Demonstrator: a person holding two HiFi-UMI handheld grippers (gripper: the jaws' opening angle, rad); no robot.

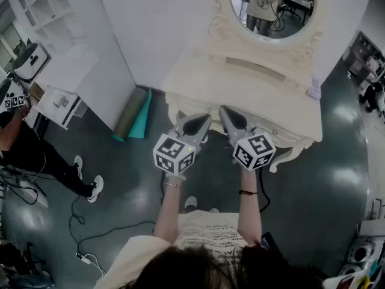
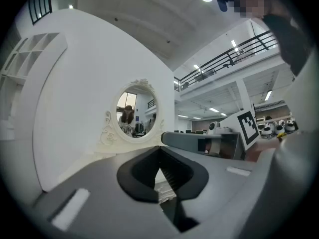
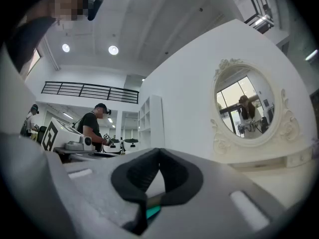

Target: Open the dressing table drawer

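A cream carved dressing table [image 1: 283, 101] with an oval mirror [image 1: 271, 8] stands against a white wall. Both grippers are held side by side over its front edge, pointing level at it. My left gripper [image 1: 204, 120] is shut with nothing between its jaws, and the tips meet in the left gripper view [image 2: 159, 148]. My right gripper [image 1: 224, 110] is shut and empty too [image 3: 159, 151]. The drawer front lies under the grippers and is hidden in the head view. The mirror [image 2: 135, 114] appears ahead in both gripper views [image 3: 245, 108].
Rolled green and teal mats [image 1: 135, 116] lean on the floor left of the table. A white shelf unit [image 1: 51, 17] stands at far left, with a person in black [image 1: 24, 146] beside it. Cables [image 1: 90, 245] trail on the dark floor. Equipment sits at the right edge [image 1: 367, 251].
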